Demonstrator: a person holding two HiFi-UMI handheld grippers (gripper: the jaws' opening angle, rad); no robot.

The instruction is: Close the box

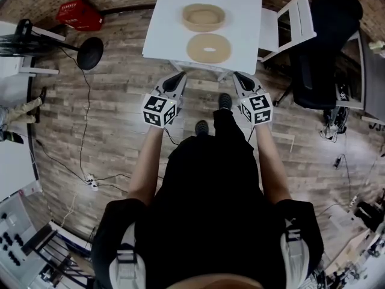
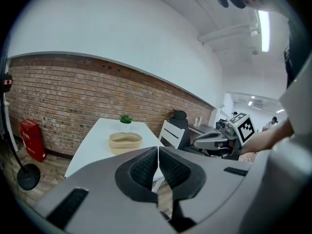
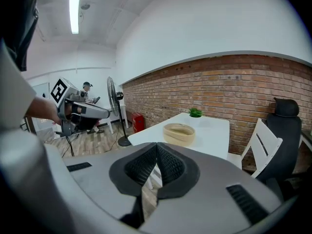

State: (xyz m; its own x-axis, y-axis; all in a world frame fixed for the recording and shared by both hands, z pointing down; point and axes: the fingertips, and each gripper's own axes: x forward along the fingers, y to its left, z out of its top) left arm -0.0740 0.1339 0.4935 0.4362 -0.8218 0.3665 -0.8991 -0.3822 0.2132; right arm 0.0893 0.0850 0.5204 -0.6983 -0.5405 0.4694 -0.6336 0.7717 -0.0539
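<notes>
The box [image 1: 204,17] is seen open on the table [image 1: 162,35], toward its far side. The lid [image 1: 209,47] is laid flat just in front of it, nearer the front edge and apart from the box. It is judged to be placed there so that it can be reached first and carried the short way onto the box.

The left gripper [image 1: 178,77] and the right gripper [image 1: 238,77] are held side by side just short of the front edge, both pointed at the table, and nothing is touched by either. In each gripper view the jaws are shown pressed together with nothing between them, so both are empty. The pose is read as a ready stance before the reach, and closing is not yet begun. For the lid to be taken, the jaws would have to be parted first, and its thin rim is judged the likeliest place for a grip
</notes>
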